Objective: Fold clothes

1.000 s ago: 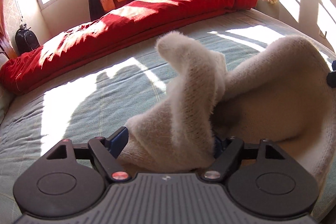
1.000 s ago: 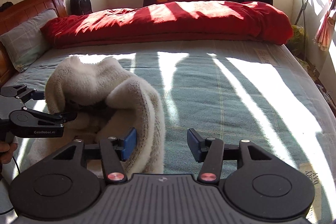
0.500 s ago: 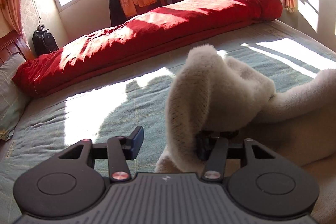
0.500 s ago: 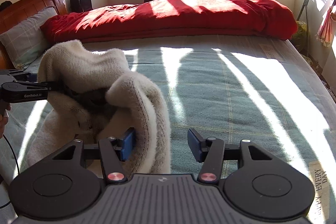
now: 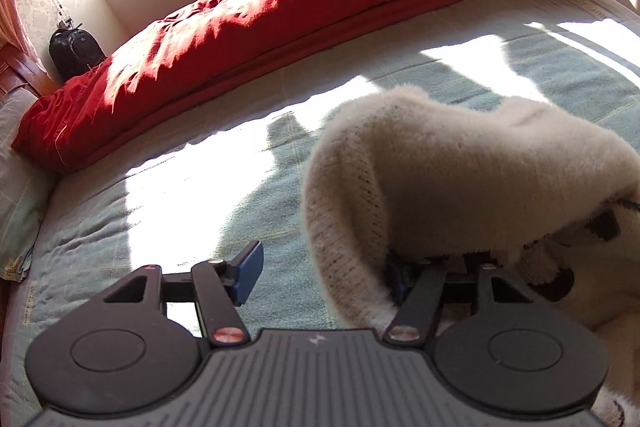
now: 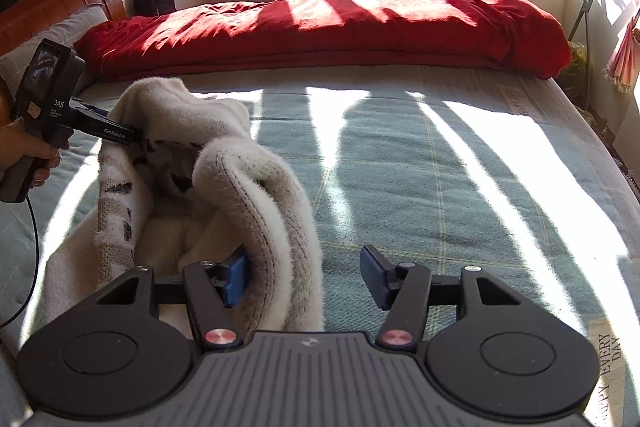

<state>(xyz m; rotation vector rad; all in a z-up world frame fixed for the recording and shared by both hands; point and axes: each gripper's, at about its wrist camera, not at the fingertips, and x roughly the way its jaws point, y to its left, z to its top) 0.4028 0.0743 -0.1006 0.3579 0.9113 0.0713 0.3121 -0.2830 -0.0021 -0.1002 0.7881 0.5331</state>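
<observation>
Bedspread (image 6: 440,167) bears cream sweater (image 6: 248,187) draped over both parted tongs (image 6: 304,279).

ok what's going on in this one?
A person is working on a cream sweater on the bed with two handheld grippers. The left gripper has open jaws, and a fold of the sweater is draped over one finger and hides it. The right gripper is open too, with a thick rolled edge of the sweater hanging against one finger. Neither is clamping it. The sweater is bunched and raised, not folded yet. A red duvet lies along the far side.
</observation>
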